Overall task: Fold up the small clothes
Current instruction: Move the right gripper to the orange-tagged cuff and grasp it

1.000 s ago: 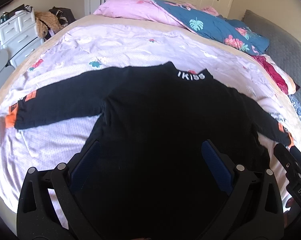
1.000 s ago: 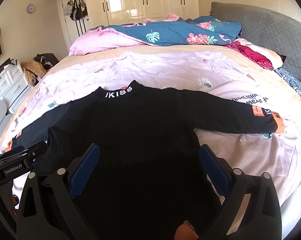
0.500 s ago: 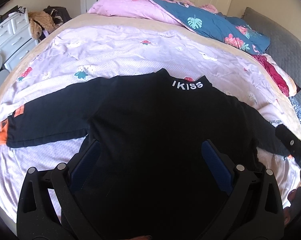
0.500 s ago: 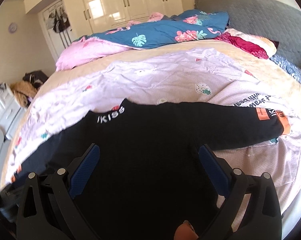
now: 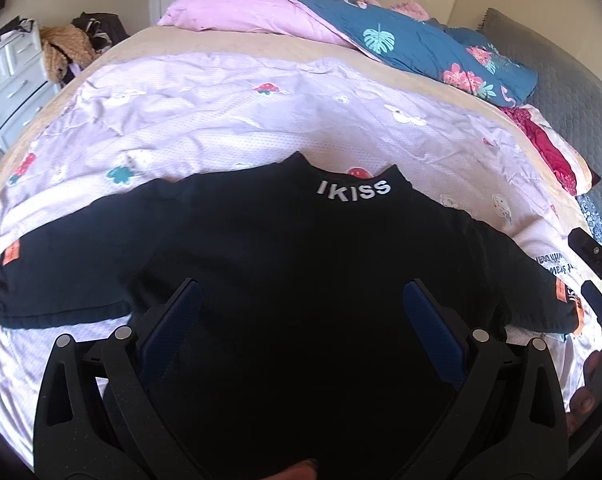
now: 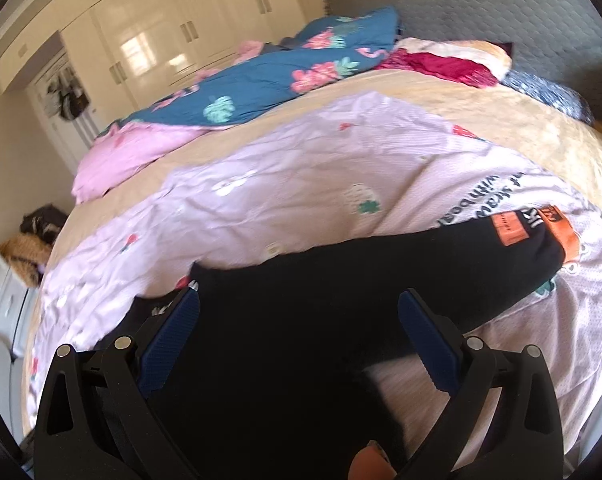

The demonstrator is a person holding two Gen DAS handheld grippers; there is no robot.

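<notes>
A small black long-sleeved top [image 5: 293, 264] with "IKISS" on the collar lies flat on a lilac printed sheet [image 5: 229, 108], sleeves spread, orange patches at both cuffs. My left gripper [image 5: 301, 300] is open above the top's body, empty. My right gripper [image 6: 299, 312] is open above the top's right side, near where the right sleeve [image 6: 441, 256] leaves the body; it is empty. The right gripper's edge shows at the far right of the left wrist view [image 5: 593, 272].
A blue floral quilt [image 5: 413, 40] and pink pillow [image 5: 237, 16] lie at the bed's far side, a red cloth [image 6: 441, 66] by the grey headboard [image 6: 481, 8]. White drawers [image 5: 9, 76] stand left of the bed.
Both grippers have moved forward over the top. The right gripper has swung right, toward the right sleeve, so the collar has slid to its left edge. Both stay open.
</notes>
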